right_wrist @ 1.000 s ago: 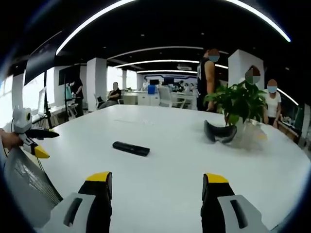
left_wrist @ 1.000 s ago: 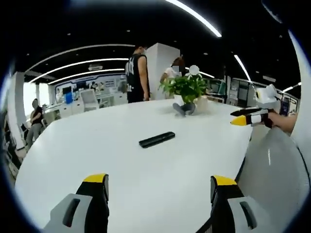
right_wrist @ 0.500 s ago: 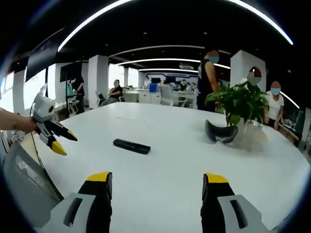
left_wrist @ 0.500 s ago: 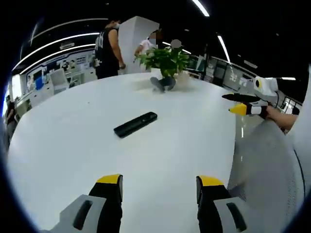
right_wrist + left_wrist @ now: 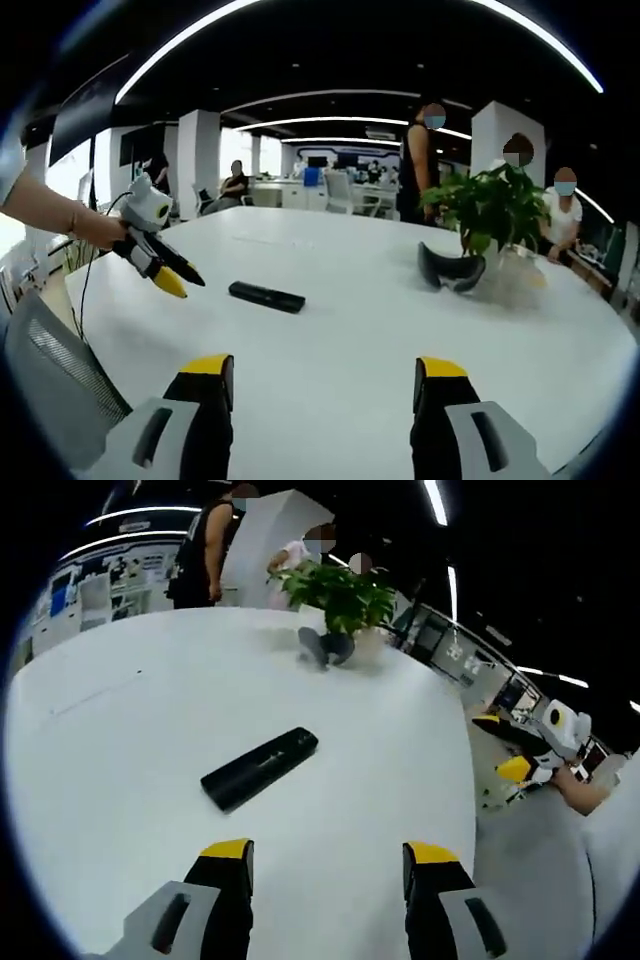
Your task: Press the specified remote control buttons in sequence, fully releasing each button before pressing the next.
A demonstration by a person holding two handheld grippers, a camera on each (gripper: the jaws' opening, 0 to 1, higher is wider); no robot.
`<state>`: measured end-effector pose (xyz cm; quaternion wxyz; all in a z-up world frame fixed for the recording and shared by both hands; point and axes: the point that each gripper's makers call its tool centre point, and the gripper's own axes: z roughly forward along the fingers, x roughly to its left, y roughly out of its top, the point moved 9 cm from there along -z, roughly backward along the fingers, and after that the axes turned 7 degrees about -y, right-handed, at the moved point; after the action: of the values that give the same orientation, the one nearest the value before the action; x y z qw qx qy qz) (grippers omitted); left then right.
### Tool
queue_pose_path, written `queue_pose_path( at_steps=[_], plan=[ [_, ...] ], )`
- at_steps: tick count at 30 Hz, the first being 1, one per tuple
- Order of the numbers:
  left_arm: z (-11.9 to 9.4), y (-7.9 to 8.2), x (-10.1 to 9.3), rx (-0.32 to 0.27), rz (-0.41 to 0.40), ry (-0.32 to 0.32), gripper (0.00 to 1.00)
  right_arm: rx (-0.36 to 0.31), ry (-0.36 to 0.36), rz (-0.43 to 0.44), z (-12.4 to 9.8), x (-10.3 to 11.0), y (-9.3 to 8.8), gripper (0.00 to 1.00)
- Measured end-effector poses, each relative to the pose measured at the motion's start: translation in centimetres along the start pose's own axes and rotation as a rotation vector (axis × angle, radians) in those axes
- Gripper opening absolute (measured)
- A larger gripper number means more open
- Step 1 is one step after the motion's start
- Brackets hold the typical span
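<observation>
— What do you make of the left gripper view, starting at the left?

— A wide white table takes up most of it. The black remote control lies flat just left of centre, slanting from lower left to upper right, with bare table all round it. Below it, at the bottom edge, the left gripper has its yellow-tipped jaws spread wide, nothing between them, short of the remote. A potted plant stands at the top centre with a dark curved object at its foot. Far right, past the table edge, the right gripper is held in a hand, jaws apart.

— And the right gripper view?

— At the left, a hand holds the left gripper above the table, its yellow tip pointing toward the remote, which sits just beyond it, left of centre. Not touching, as far as I can see. The right gripper's own jaws rise at the bottom, spread and empty. On the right stand the plant and people behind it.
</observation>
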<state>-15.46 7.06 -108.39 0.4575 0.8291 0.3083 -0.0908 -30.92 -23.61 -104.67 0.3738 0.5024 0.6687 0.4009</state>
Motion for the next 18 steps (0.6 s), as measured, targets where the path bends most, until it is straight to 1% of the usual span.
queue_pose_path(
  at_steps=[1, 3, 6, 9, 10, 11, 12, 14, 16, 18],
  plan=[
    [0.2, 0.3, 0.4, 0.030, 0.027, 0.005, 0.61, 0.002, 0.003, 0.000, 0.0, 0.0, 0.0, 0.72],
    [0.8, 0.9, 0.7, 0.058, 0.057, 0.012, 0.61, 0.012, 0.013, 0.000, 0.1, 0.1, -0.1, 0.71],
    [1.4, 1.7, 1.0, 0.066, 0.081, 0.025, 0.61, 0.016, 0.025, -0.013, 0.1, 0.3, -0.1, 0.70],
    [2.2, 2.6, 1.5, 0.080, 0.106, 0.036, 0.64, 0.015, 0.027, -0.019, 0.1, 0.4, -0.1, 0.69],
    [2.4, 2.7, 1.7, 0.088, 0.108, 0.036, 0.64, 0.015, 0.025, -0.017, 0.1, 0.3, -0.1, 0.68],
    [2.6, 2.7, 2.1, 0.122, 0.123, 0.040, 0.64, 0.020, 0.025, -0.010, 0.1, 0.3, -0.2, 0.68],
    [2.7, 2.8, 2.5, 0.142, 0.145, 0.062, 0.64, 0.023, 0.026, -0.006, 0.2, 0.3, -0.2, 0.68],
    [3.1, 3.0, 3.2, 0.165, 0.167, 0.084, 0.64, 0.028, 0.034, -0.006, 0.2, 0.3, -0.3, 0.67],
    [3.6, 3.2, 3.6, 0.177, 0.175, 0.086, 0.64, 0.034, 0.051, -0.018, 0.4, 0.6, -0.3, 0.67],
    [4.1, 3.3, 3.8, 0.208, 0.202, 0.089, 0.64, 0.043, 0.057, -0.042, 0.4, 0.8, -0.4, 0.66]
  ],
)
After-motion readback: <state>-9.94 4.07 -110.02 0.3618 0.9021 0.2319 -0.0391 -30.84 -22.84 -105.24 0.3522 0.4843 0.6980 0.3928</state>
